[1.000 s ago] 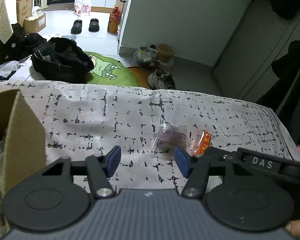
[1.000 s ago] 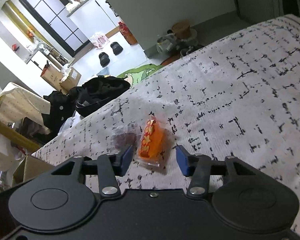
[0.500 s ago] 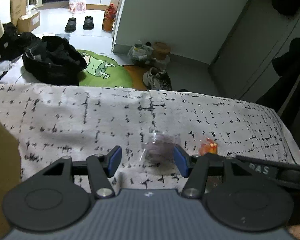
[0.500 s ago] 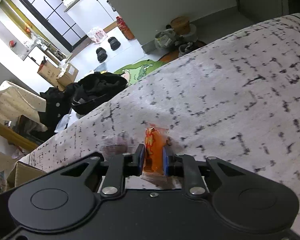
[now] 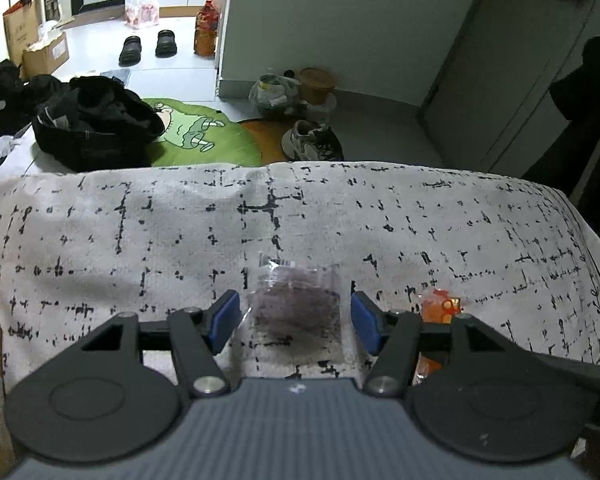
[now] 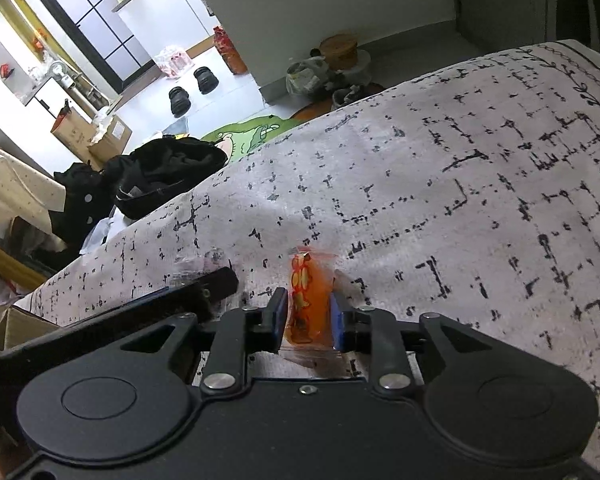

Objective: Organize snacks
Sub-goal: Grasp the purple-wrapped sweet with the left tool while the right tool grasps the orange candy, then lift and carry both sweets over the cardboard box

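A clear packet of dark snack [image 5: 296, 304] lies on the speckled white cloth [image 5: 140, 240]. My left gripper [image 5: 294, 320] stands open around it, a blue pad on each side and a gap to both. To its right, an orange snack packet [image 6: 310, 292] stands on edge between the blue pads of my right gripper [image 6: 308, 312]. The pads press its sides, and the jaws are opening slightly. In the left wrist view the orange packet [image 5: 440, 306] peeks out behind my left gripper's right finger. A left finger [image 6: 204, 284] shows in the right wrist view.
A cardboard box [image 6: 8, 324] sits at the cloth's left end. Beyond the far edge the floor holds a black bag [image 5: 96, 128], a green mat [image 5: 196, 136] and a shoe [image 5: 312, 144]. The cloth's right edge [image 5: 588, 248] drops off near the orange packet.
My right gripper has shut on the orange packet, which now stands on edge. My left gripper has moved right and down until the clear packet lies between its open jaws.
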A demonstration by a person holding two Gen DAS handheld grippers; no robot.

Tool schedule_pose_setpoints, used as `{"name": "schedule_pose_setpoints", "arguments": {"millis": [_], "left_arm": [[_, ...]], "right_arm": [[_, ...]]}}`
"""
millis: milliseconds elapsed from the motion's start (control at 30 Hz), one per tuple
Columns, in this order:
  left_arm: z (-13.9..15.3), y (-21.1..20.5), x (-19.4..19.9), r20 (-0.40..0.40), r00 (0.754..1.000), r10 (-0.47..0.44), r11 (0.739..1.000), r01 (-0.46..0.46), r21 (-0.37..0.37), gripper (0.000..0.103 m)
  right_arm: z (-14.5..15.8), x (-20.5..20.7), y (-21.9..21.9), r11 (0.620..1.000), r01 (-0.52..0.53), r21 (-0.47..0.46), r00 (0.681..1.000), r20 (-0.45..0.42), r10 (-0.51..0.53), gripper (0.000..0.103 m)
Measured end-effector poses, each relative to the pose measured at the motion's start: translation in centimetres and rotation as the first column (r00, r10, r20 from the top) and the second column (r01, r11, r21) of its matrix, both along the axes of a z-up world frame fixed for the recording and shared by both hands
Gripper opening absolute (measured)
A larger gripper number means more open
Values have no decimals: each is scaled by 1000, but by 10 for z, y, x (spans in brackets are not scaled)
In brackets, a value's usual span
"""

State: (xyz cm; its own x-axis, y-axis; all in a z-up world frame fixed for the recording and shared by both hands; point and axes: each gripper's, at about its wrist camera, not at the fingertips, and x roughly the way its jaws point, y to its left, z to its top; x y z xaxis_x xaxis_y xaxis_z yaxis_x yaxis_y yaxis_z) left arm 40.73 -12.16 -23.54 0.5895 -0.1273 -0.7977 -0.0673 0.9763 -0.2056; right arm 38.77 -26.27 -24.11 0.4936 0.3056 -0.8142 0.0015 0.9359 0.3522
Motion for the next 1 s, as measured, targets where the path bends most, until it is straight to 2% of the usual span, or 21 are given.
{"name": "schedule_pose_setpoints", "arguments": {"millis": [133,200,267,500,1000], "left_arm": [[0,-4,0,7,1000,-5,999,4,42,49],[1,-2,-3,7,1000,-9,1000,9,28,40],[3,1,-5,1,1000,-8,1000,8,5,39],[14,7,-26,7,1000,-5,1000,5,-26,37],[67,25,-81,85,996,-21,997,27,-76,37]], "right_arm": [[2,1,4,1000,-18,-24,1000,5,19,20],[4,1,4,1000,-12,-17,1000,0,12,19],[5,-1,3,1000,-1,-8,1000,-6,1,19],[12,-17,-1,1000,25,-15,1000,8,-25,19],[53,-65,-2,997,70,-20,995,67,-68,19]]}}
